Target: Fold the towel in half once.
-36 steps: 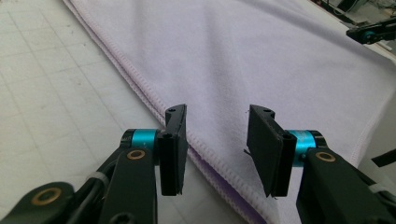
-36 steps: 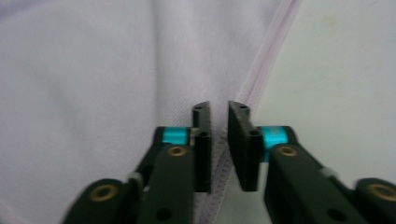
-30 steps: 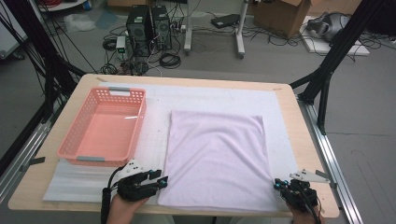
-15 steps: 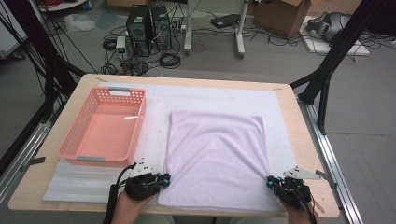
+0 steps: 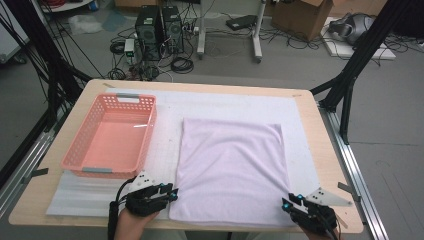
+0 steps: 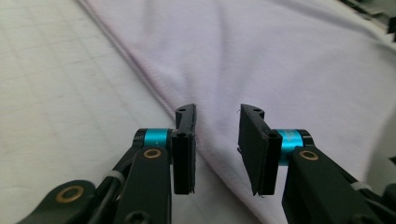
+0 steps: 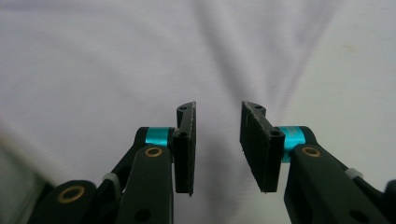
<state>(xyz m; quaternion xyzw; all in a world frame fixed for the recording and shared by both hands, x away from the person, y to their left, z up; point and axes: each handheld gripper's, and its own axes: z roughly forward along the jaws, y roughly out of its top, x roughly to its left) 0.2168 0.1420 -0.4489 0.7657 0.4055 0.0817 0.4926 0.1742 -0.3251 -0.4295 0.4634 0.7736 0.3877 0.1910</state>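
Note:
A pale lilac towel (image 5: pixel 232 167) lies flat on the white mat (image 5: pixel 220 105) in the middle of the table. My left gripper (image 5: pixel 172 192) sits at the towel's near left corner, open, its jaws straddling the hemmed edge of the towel (image 6: pixel 289 60) in the left gripper view, where my left gripper (image 6: pixel 217 114) holds nothing. My right gripper (image 5: pixel 289 202) is at the near right corner, also open. In the right gripper view my right gripper (image 7: pixel 217 112) hovers low over the towel (image 7: pixel 102 60) with cloth under the gap.
A pink plastic basket (image 5: pixel 112 135) stands empty at the left of the mat. The wooden table (image 5: pixel 327 150) has its edge close on the right. Black frame legs, cables and computer cases (image 5: pixel 157 22) lie on the floor beyond.
Both grippers have moved inward and forward onto the towel's near corners. The towel itself lies as before.

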